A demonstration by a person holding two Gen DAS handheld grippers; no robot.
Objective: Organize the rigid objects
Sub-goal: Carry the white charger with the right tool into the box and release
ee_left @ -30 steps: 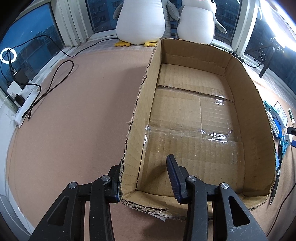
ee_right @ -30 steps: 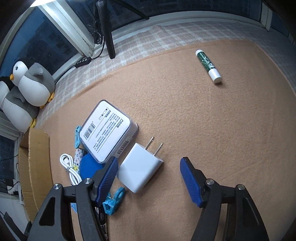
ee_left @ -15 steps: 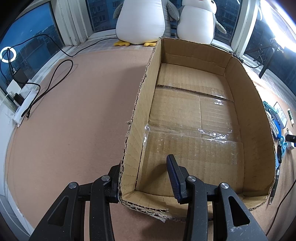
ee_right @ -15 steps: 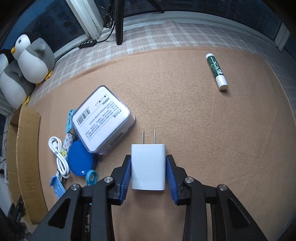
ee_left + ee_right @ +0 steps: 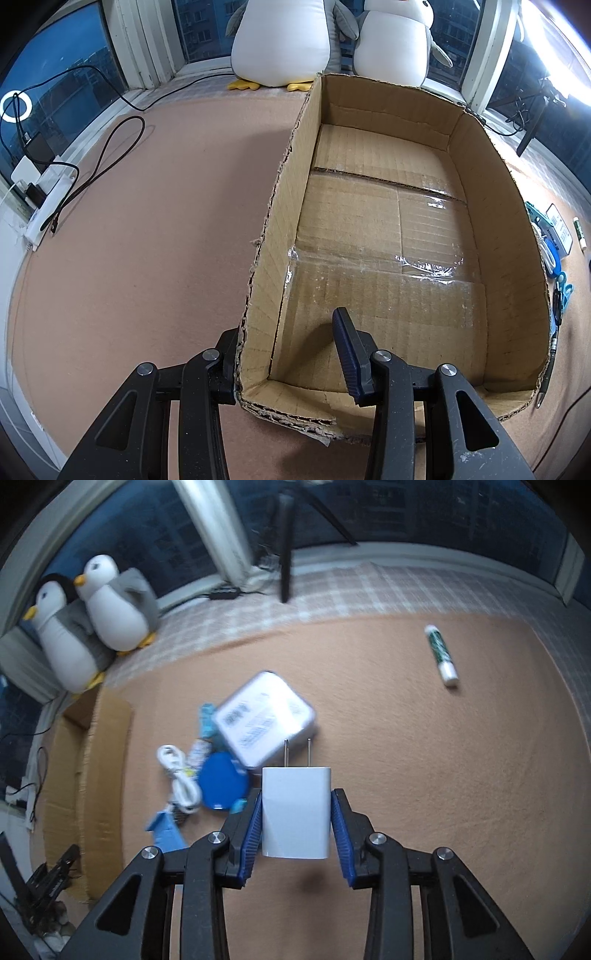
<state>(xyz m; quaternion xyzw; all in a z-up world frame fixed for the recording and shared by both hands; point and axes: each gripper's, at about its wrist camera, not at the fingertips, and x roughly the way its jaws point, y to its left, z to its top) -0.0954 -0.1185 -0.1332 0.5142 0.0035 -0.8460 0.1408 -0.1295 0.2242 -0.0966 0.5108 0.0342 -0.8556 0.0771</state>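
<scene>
My right gripper (image 5: 295, 823) is shut on a white charger plug (image 5: 295, 812), prongs pointing away, lifted above the tan carpet. Beyond it lie a white flat box (image 5: 264, 720), a blue round disc (image 5: 221, 784), a white coiled cable (image 5: 179, 775) and a green glue stick (image 5: 439, 653). My left gripper (image 5: 291, 358) straddles the near left corner of an empty cardboard box (image 5: 273, 206), its jaws open: one finger outside the wall, one inside. The box also shows in the right wrist view (image 5: 88, 775).
Two plush penguins (image 5: 284, 40) stand behind the box by the window. A power strip with cables (image 5: 44, 195) lies at the far left. Small blue items and a pen (image 5: 554, 295) lie right of the box. A tripod leg (image 5: 284, 546) stands at the back.
My right gripper closed on the charger plug and has lifted it off the carpet. The left gripper and the box have stayed put.
</scene>
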